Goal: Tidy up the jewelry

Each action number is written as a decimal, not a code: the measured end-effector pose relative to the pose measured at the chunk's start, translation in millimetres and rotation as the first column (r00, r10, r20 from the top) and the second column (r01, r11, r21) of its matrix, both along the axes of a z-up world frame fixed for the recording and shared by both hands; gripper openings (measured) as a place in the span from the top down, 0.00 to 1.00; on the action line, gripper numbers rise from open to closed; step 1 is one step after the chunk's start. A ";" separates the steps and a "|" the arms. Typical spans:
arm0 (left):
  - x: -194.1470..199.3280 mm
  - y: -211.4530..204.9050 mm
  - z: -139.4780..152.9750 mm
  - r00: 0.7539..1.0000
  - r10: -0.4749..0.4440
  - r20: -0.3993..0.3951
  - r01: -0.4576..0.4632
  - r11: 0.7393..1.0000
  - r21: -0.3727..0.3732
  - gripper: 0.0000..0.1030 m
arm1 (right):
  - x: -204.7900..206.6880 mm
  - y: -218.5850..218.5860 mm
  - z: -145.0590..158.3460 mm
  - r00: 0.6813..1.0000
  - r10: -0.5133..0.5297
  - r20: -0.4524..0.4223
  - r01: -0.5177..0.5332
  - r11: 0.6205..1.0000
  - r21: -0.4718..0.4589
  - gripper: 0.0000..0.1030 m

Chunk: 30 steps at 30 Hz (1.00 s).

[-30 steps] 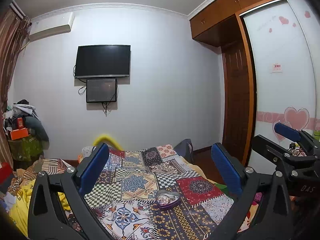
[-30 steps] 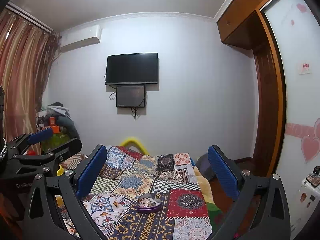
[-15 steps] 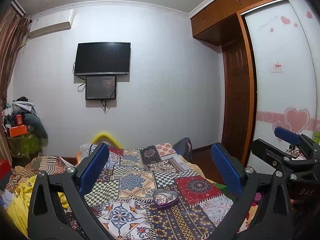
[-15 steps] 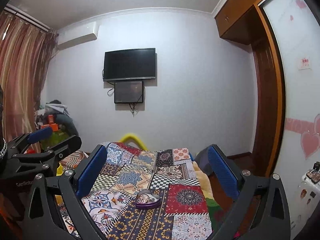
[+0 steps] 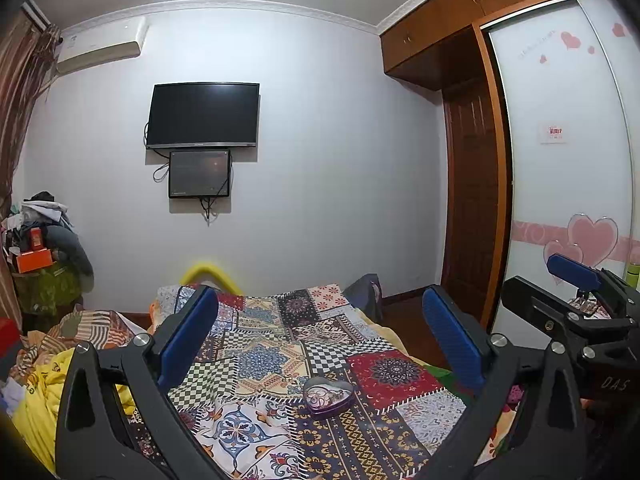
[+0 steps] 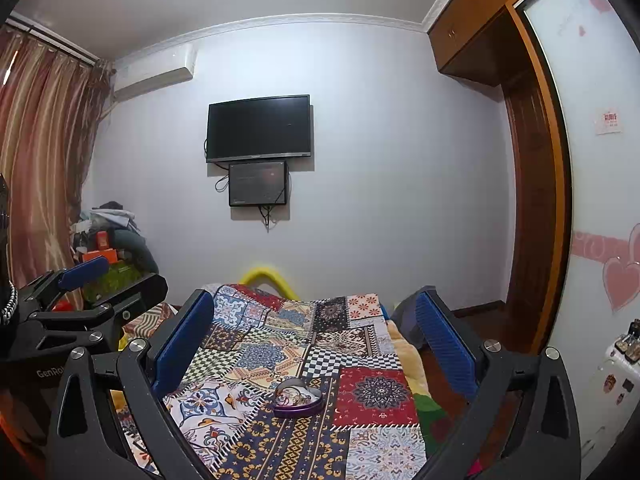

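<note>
Patchwork bedspread (image 5: pixel 264 360), wall-mounted television (image 5: pixel 203 115) above a smaller screen (image 5: pixel 199 174), air conditioner (image 5: pixel 100 46), wooden wardrobe (image 5: pixel 476 184).

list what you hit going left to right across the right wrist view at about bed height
left gripper → right gripper's left finger → heart-shaped tin on the patchwork quilt → right gripper's right finger → white cabinet at the far right.
</note>
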<state>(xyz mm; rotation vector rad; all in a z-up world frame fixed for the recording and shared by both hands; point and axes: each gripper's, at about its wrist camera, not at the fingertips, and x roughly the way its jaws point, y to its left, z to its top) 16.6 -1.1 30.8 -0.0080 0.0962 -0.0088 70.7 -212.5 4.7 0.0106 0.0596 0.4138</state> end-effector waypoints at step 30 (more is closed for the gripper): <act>2.1 1.7 -2.4 1.000 -0.010 -0.010 0.009 0.999 -0.032 0.00 | 4.6 0.6 -2.1 1.000 -0.001 -0.010 0.001 1.000 -0.002 0.03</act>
